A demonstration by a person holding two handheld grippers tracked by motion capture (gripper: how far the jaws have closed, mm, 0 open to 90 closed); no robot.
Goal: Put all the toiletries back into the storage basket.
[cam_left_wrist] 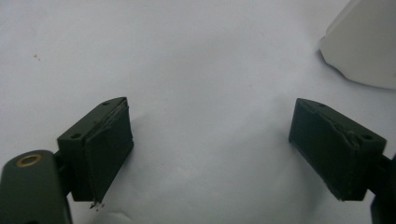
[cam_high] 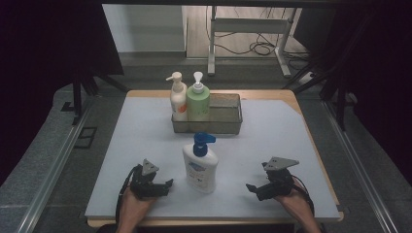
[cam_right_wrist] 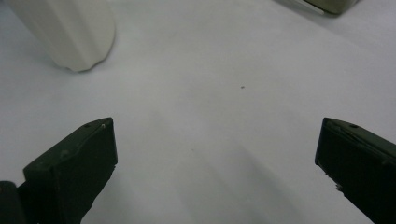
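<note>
L claw point(cam_high: 165, 184) & R claw point(cam_high: 252, 188) both sit wide apart w/ nothing in them, one each side of the white bottle point(cam_high: 200, 167) on the desk point(cam_high: 291, 141), prob ready to grab it.

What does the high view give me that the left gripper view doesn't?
High view alone: the mesh basket holding the cream pump bottle and green pump bottle, the white bottle's blue pump, and the right gripper. Left gripper view alone: bare pads, nothing between them. Both: the white bottle, the left gripper open, and the table.
</note>
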